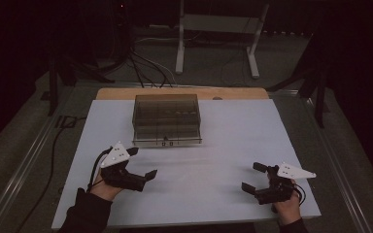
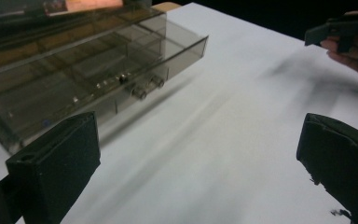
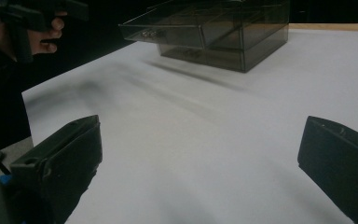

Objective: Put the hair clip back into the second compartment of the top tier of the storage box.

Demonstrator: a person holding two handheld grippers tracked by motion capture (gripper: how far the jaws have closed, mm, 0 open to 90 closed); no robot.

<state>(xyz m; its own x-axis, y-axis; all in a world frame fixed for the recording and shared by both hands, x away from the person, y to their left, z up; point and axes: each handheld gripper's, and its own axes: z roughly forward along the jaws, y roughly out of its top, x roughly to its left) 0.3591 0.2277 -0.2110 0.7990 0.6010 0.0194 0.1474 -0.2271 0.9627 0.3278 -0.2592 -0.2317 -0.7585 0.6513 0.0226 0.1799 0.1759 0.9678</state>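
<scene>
From the high view, we judge the step in hand to be the reach toward the smoky transparent plastic drawer box [image 1: 166,119], which sits toward the far middle of the white matte counter [image 1: 213,165]. Our left claw [image 1: 142,164] and right claw [image 1: 253,177] both rest near the counter's near edge, well apart from the box, jaws spread and holding nothing. To do this well, we should bring one claw straight at the small knobs on the lower drawer front and steady the box with the other, since light plastic may slide on the smooth sheet.

In the left gripper view, the drawer [image 2: 98,79] stands partly pulled out, its thin glossy walls dividing it into rectangular compartments; two small round metal knobs [image 2: 148,87] sit on its front.

In the right gripper view, the box [image 3: 223,32] shows hard, sharp-cornered and shiny against the dull counter.
</scene>
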